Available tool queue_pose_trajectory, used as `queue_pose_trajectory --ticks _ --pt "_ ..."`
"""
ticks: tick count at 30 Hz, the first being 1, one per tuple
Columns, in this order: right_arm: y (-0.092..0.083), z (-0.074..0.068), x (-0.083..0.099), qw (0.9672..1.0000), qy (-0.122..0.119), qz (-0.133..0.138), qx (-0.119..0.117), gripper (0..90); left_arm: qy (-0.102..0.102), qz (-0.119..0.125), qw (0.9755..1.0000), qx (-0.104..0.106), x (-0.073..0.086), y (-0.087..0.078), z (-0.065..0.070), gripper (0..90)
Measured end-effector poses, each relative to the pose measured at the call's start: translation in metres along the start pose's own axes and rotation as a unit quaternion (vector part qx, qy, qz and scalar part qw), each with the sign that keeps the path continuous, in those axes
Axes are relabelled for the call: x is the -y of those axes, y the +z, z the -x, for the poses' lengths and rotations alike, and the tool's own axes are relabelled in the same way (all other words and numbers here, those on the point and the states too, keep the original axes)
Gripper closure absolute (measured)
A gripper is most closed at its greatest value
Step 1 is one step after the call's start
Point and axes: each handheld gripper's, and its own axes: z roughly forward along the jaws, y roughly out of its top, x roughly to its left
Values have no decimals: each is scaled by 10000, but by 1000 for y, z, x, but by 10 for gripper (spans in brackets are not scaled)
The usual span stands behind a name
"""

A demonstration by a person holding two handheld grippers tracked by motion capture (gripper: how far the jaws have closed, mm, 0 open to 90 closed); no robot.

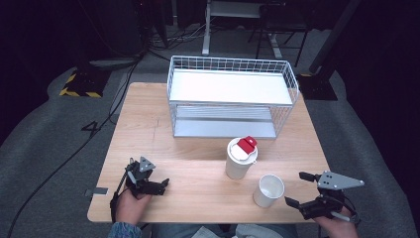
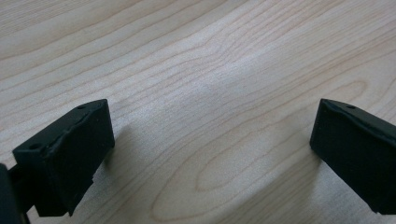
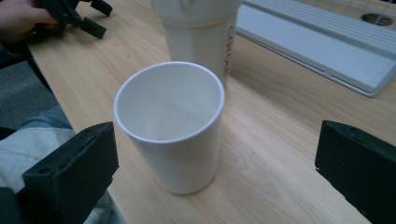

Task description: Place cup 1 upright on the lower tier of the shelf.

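An open, empty white paper cup [image 1: 269, 190] stands near the table's front right. In the right gripper view this cup [image 3: 170, 126] is just ahead of the jaws, not touched. Behind it stands a taller white cup [image 1: 241, 157] with a lid and a red tab; its body [image 3: 201, 32] is just behind the open one. My right gripper [image 1: 296, 188] is open and points left at the open cup; its jaws [image 3: 217, 163] stand wide apart. My left gripper [image 1: 151, 177] rests low at the front left, open over bare wood [image 2: 210, 140], holding nothing.
A white wire basket rack [image 1: 233, 94] with two shelves stands at the back of the wooden table [image 1: 198, 173]; its lower shelf [image 3: 317, 46] lies beyond the cups. The person's hand and the left gripper [image 3: 70, 14] are far off. Dark floor and cables surround the table.
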Motion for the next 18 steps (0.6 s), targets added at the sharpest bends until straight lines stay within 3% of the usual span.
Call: queue_pose_trajectory --ticks 14,18 --pt "27 -21 3 9994 -7 -65 -349 0 -14 -4 10000 6 0 0 1 2" --pt "32 -23 5 9996 -58 -92 -255 0 -16 -3 10000 6 0 0 1 2"
